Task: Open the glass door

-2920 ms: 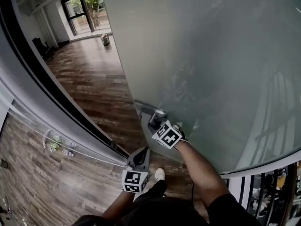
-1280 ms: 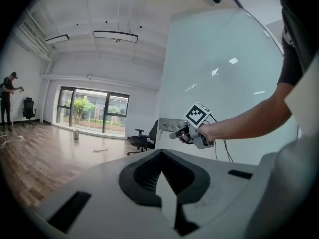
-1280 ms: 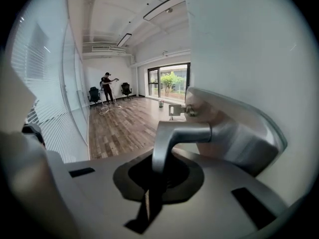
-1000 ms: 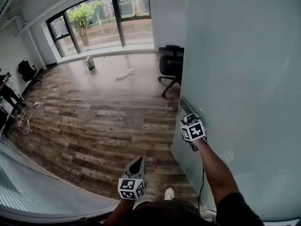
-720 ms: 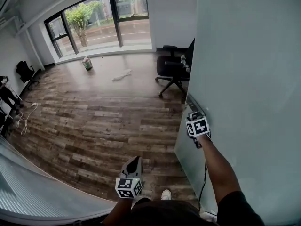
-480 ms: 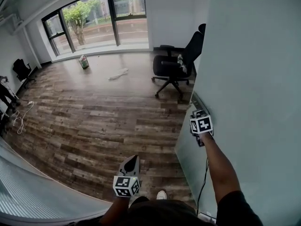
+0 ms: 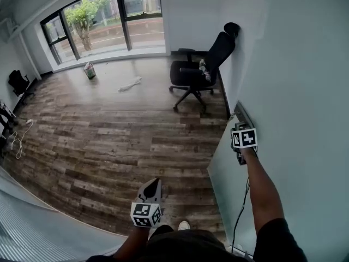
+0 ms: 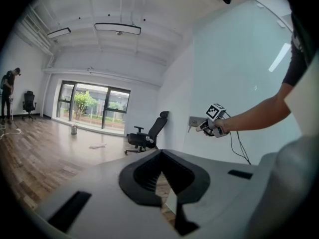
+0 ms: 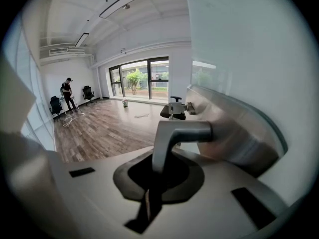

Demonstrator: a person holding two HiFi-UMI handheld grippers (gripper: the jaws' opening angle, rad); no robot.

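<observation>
Right tool (image 9: 158, 179): jaws pinched on the downturned end of the brushed-metal lever handle (image 9: 182, 132); the lever runs from the jaws to the right, into a curved metal plate (image 9: 239, 133) on the door. In the head view the right tool (image 7: 239, 126) sits against the door's near edge, white marker cube (image 7: 245, 138) on top, arm stretched forward.

Left tool (image 8: 162, 185): jaws pressed together, nothing between them. In the head view it hangs low at centre (image 7: 151, 187), over the floor, well apart from the door, tips pointing into the room.

Frosted pale-green glass door (image 7: 305, 81): stands open, filling the right side of the head view, with its handle edge turned toward the room. Seen from the left gripper view, the same pane (image 8: 239, 83) rises behind the right tool (image 8: 202, 127).

Surroundings: dark wood-plank floor (image 7: 109, 141); black swivel office chair (image 7: 199, 70) near the white wall just beyond the door; large dark-framed windows (image 7: 103, 15) at the far end. A person (image 9: 66, 94) stands at the far left of the room.
</observation>
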